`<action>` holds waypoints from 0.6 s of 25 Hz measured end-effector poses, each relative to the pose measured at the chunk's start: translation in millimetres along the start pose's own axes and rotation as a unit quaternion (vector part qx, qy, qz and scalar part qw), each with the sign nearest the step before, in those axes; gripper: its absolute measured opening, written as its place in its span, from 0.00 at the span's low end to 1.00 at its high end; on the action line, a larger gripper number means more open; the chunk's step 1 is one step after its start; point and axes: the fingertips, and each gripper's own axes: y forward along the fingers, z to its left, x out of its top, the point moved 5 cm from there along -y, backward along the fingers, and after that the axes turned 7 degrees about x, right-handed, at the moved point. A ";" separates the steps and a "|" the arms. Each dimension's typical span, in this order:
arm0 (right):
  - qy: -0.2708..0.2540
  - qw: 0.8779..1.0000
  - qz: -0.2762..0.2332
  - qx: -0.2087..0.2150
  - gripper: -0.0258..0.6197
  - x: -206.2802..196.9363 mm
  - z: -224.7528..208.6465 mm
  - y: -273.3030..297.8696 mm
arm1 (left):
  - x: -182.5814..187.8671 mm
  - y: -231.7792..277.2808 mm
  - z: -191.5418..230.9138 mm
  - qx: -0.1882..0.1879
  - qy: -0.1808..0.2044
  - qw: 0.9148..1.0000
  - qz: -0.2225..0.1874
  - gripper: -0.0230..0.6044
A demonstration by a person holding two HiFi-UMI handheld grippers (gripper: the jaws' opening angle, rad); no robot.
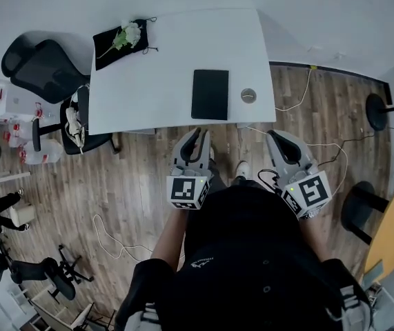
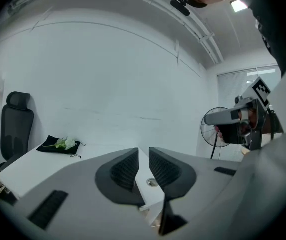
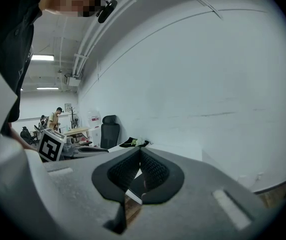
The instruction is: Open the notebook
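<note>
White table (image 1: 148,81), notebook (image 1: 210,94) beyond left tool (image 1: 195,135)

Black notebook (image 1: 210,94); white table (image 1: 162,71); brown floor (image 1: 114,185)

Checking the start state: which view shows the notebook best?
The head view: the closed black notebook lies whole on the white table. In both gripper views, the jaws cover that part of the table, so it cannot be made out.
</note>
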 end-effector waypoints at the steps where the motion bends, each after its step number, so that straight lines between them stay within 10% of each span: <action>1: 0.001 1.000 0.002 -0.006 0.04 0.9 1.1 5.8 | -3.1 5.7 7.5 -0.003 0.000 1.000 0.005 0.14; 15: 0.010 0.996 0.026 -0.088 0.04 3.6 19.2 60.7 | -62.4 60.9 76.6 -0.053 -0.019 0.996 0.076 0.14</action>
